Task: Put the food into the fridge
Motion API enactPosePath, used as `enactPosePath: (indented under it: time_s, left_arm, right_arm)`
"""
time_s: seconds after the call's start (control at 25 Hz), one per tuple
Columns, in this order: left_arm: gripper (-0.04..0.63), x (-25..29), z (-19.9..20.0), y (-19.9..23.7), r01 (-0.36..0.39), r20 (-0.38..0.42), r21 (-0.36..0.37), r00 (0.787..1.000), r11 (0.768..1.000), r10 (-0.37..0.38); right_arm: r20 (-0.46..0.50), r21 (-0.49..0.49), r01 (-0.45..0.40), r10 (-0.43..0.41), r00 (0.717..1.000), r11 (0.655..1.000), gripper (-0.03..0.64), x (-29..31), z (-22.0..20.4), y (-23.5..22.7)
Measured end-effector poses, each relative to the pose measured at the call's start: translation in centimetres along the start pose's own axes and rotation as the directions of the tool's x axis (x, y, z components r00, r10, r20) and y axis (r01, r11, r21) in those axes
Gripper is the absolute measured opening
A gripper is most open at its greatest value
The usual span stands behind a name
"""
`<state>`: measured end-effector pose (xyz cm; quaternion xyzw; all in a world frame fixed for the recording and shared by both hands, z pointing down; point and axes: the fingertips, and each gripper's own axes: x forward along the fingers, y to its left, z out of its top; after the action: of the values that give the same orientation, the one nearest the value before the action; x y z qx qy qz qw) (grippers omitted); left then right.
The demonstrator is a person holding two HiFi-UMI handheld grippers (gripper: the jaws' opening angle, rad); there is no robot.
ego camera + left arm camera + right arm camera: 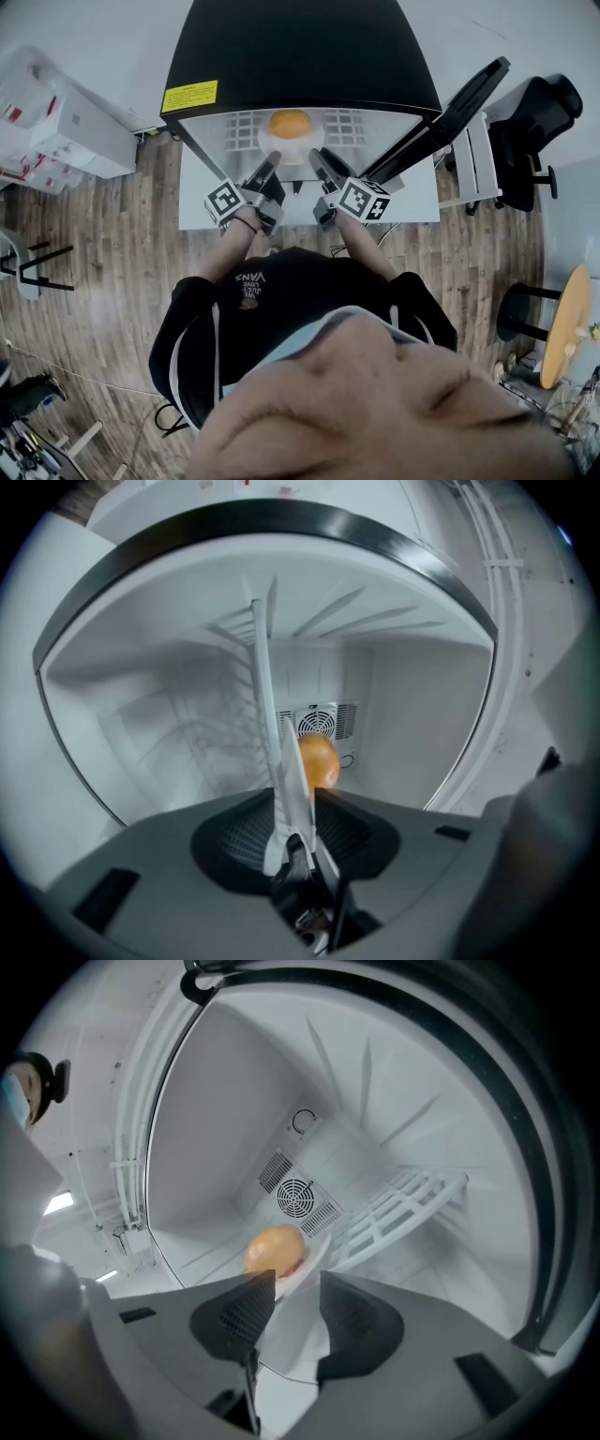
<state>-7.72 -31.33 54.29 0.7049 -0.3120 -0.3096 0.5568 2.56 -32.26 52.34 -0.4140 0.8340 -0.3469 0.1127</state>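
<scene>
Food [290,123], round and orange, on a white plate [292,152] inside the open black fridge [300,47], over the white wire shelf [242,125]; whether touching the shelf, impossible to tell. Fridge door [452,111] swung out to the right, fridge itself on a white tabletop [412,202]. Left gripper [270,169] at the plate's left rim, jaws narrow and clamped on that rim, seen edge-on between them in the left gripper view, food just behind. Right gripper [319,161] at the plate's right rim, jaws wide apart, plate edge lying in the gap with neither side pressing on it. Round fan grille [295,1194] on the back wall behind the food. Black office chair [530,122] well off to the right, on the wooden floor [112,281].
</scene>
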Motion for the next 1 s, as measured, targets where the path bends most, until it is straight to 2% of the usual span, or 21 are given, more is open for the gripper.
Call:
enactPosePath:
  time_s: [0.2,0.4,0.48,0.6,0.68,0.84,1.0]
  left_arm:
    - [0.112,-1.1,0.5,-0.5,-0.041,0.021,0.127,0.999,0.991,0.039]
    - [0.114,-1.8,0.7,-1.0,-0.08,0.028,0.264,0.997,0.961,0.075]
    - [0.114,-1.9,0.6,-1.1,-0.089,0.029,0.288,0.996,0.954,0.084]
    - [0.114,-2.2,0.5,-1.1,-0.091,0.037,0.284,0.996,0.954,0.084]
    - [0.114,-2.6,0.5,-1.3,-0.094,0.041,0.31,0.996,0.946,0.085]
    - [0.114,-3.5,0.3,-1.7,-0.106,0.039,0.419,0.994,0.902,0.098]
    - [0.114,-3.7,-0.5,-1.8,-0.112,0.02,0.524,0.993,0.845,0.119]
  right_arm:
    - [0.003,-0.046,0.008,-0.007,1.0,0.999,0.138,-0.5,0.0,0.2]
    - [0.009,-0.099,0.016,-0.015,1.0,0.995,0.138,-1.0,0.0,0.5]
    - [0.013,-0.108,0.021,-0.019,1.0,0.994,0.138,-1.1,0.1,0.5]
    - [0.014,-0.124,0.018,-0.016,1.0,0.992,0.138,-1.4,0.0,0.7]
    - [0.009,-0.166,0.013,-0.011,1.0,0.986,0.138,-1.7,-0.1,1.1]
    - [0.001,-0.27,0.013,-0.014,1.0,0.963,0.137,-2.2,-0.5,2.0]
    - [-0.015,-0.319,0.011,-0.017,1.0,0.948,0.105,-2.4,-1.2,2.4]
